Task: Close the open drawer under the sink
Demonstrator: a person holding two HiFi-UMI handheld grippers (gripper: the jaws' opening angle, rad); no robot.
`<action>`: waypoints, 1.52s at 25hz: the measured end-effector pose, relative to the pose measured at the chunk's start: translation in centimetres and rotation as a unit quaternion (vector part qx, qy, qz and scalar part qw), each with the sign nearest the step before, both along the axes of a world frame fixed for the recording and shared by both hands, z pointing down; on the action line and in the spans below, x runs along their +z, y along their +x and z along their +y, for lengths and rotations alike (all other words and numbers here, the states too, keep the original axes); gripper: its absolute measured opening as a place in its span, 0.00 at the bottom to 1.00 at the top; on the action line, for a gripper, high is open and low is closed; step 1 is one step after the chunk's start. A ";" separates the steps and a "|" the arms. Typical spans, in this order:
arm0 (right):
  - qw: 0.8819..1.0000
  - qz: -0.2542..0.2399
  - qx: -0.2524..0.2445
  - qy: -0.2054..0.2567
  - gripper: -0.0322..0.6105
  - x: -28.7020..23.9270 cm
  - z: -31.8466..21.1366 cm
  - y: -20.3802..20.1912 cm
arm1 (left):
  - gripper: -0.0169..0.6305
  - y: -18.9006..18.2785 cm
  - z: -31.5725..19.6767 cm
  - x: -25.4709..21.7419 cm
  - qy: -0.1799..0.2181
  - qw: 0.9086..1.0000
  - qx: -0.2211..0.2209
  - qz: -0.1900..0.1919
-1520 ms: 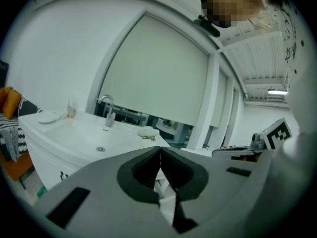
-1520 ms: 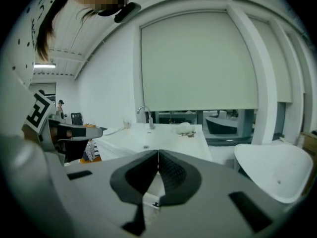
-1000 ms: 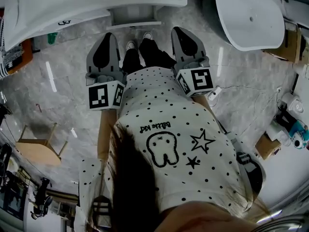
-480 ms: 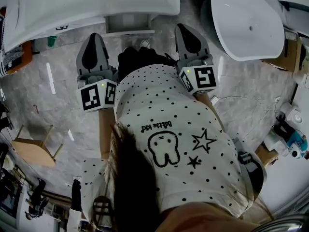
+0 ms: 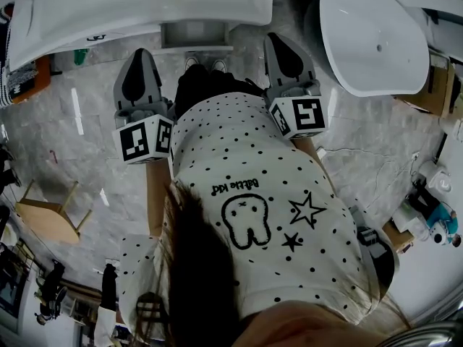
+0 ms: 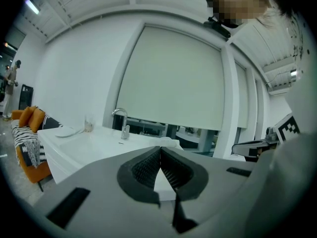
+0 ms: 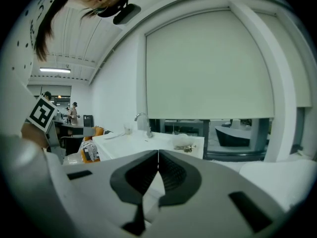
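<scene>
In the head view the white sink counter (image 5: 145,6) runs across the top. The grey drawer (image 5: 194,35) sticks out from under its front edge. My left gripper (image 5: 142,52) is shut and empty, with its tip short of the counter, left of the drawer. My right gripper (image 5: 274,37) is shut and empty too, just right of the drawer. The left gripper view has the left gripper (image 6: 160,148) pointing at the counter (image 6: 89,143) and its faucet (image 6: 121,121). Seen from the right gripper (image 7: 158,152), the same faucet (image 7: 142,120) and counter (image 7: 148,143) lie ahead. Both sets of jaws hide the drawer there.
A big white tub (image 5: 372,35) stands at the upper right. There is a wooden stool (image 5: 45,219) on the marble floor at the left. Boxes and small items (image 5: 427,208) crowd the right edge. An orange seat (image 5: 32,78) sits beside the counter's left end. My feet (image 5: 202,65) are before the drawer.
Both grippers have moved forward toward the sink counter and spread a little apart. Most of that came early; since half a second ago they have hardly shifted. Both stay shut.
</scene>
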State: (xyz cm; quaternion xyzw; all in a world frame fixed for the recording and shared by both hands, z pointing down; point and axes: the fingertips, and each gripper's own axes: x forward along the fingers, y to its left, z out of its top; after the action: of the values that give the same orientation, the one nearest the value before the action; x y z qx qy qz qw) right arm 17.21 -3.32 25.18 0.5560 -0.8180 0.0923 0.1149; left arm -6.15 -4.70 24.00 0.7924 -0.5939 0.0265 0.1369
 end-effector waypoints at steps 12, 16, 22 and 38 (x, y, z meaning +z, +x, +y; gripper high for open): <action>1.000 0.005 -0.018 0.015 0.07 0.0 -0.4 -0.3 | 0.04 1.8 -0.2 0.3 0.000 1.000 0.023 -0.004; 0.998 0.019 -0.053 0.012 0.07 0.8 -0.5 -0.7 | 0.04 5.1 0.0 0.6 0.005 0.999 0.044 0.004; 0.993 0.027 -0.112 0.008 0.07 1.2 -0.4 -3.4 | 0.04 6.5 0.2 0.2 0.009 0.998 0.065 0.004; 0.994 0.028 -0.107 0.016 0.07 0.8 -0.6 -3.3 | 0.04 4.8 -0.1 0.4 0.003 0.999 0.045 -0.004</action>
State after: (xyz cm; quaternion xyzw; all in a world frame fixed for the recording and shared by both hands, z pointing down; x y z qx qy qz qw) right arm 13.95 -3.88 25.97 0.4697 -0.8705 0.0512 0.1379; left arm -1.33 -4.82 24.44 0.8186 -0.5584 0.0335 0.1306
